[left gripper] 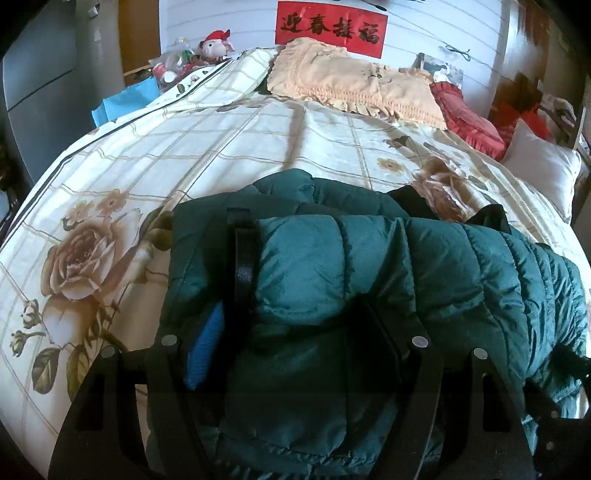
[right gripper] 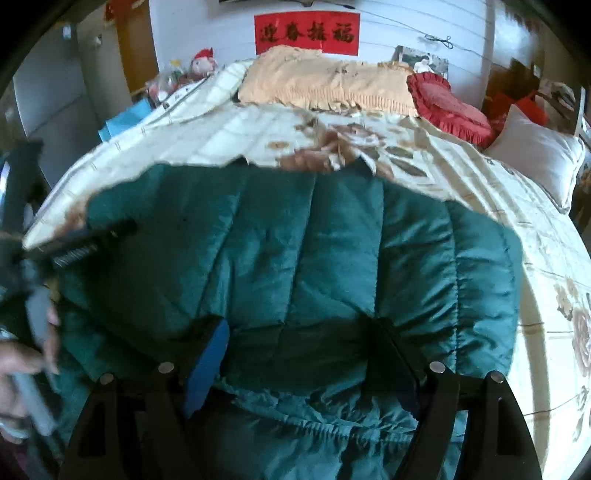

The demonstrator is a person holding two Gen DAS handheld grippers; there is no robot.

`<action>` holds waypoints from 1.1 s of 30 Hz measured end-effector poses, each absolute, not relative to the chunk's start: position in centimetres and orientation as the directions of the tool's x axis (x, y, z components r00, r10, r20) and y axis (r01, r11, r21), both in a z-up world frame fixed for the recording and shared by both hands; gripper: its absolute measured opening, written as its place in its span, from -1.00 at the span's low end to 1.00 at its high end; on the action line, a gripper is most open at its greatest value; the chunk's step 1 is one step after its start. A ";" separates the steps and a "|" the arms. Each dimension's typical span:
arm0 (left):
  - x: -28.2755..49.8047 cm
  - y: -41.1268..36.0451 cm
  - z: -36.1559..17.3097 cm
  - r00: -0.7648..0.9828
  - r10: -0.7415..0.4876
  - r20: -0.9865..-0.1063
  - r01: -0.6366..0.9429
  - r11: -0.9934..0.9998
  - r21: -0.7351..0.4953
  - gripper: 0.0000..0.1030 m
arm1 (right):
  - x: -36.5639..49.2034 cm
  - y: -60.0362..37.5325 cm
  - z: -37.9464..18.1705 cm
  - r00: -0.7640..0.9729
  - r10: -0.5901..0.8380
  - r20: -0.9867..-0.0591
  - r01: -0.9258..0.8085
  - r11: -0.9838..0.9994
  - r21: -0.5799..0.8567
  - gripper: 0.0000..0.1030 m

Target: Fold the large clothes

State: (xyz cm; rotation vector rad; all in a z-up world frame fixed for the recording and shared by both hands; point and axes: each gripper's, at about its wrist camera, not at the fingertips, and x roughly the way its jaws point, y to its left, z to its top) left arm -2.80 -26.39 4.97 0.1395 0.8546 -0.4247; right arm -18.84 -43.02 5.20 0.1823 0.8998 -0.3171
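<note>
Jacket: teal quilted puffer jacket [left gripper: 369, 280] lies bunched on the near part of the bed, its bulk reaching from the near edge toward the middle; a dark lining shows at its far right edge in the left wrist view.
Bed cover: cream checked bedspread [left gripper: 229, 147] with large brown rose prints runs under the jacket and away to the far wall.
Far pillows: a peach frilled pillow cover [left gripper: 347, 81] lies across the far end; just right of it sits a red frilled cushion [left gripper: 465, 110], and further right a white pillow [left gripper: 543, 170] at the bed's right edge.
Wall: a red banner [left gripper: 330, 27] with dark characters hangs above the peach cover.
Far left: a plush toy [left gripper: 216, 44] with a red hat sits beside clutter off the bed's far left corner.
Left gripper: left gripper [left gripper: 295, 354] stands with jaws wide, a thick fold of the jacket bulging between them; whether the pads press on it I cannot tell.
Right gripper: right gripper [right gripper: 306, 365] likewise stands wide with jacket fabric filling the gap; a firm grip cannot be told.
Hand: a person's hand [right gripper: 26, 365] shows blurred at the left edge of the right wrist view, around a grey handle.
</note>
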 end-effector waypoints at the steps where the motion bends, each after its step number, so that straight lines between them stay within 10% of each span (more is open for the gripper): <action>1: -2.9 -26.4 4.9 0.581 -0.305 -0.754 0.417 0.908 -0.046 0.42 | -19.0 -42.8 4.9 0.580 -0.202 -0.789 0.350 0.937 0.018 0.52; 25: -2.5 -20.0 6.5 0.330 -0.558 -0.762 0.348 0.822 -0.451 0.41 | -28.0 -49.6 9.7 0.650 -0.172 -0.741 0.451 0.871 0.194 0.54; 29: -3.7 -21.6 7.3 0.384 -0.510 -0.770 0.423 0.838 -0.344 -0.57 | -28.3 -49.7 10.2 0.653 -0.194 -0.732 0.455 0.873 0.174 0.54; 33: -3.9 -21.5 9.3 0.467 -0.487 -0.738 0.451 0.849 -0.275 -0.71 | -28.9 -51.3 10.4 0.645 -0.243 -0.724 0.509 0.844 0.171 0.54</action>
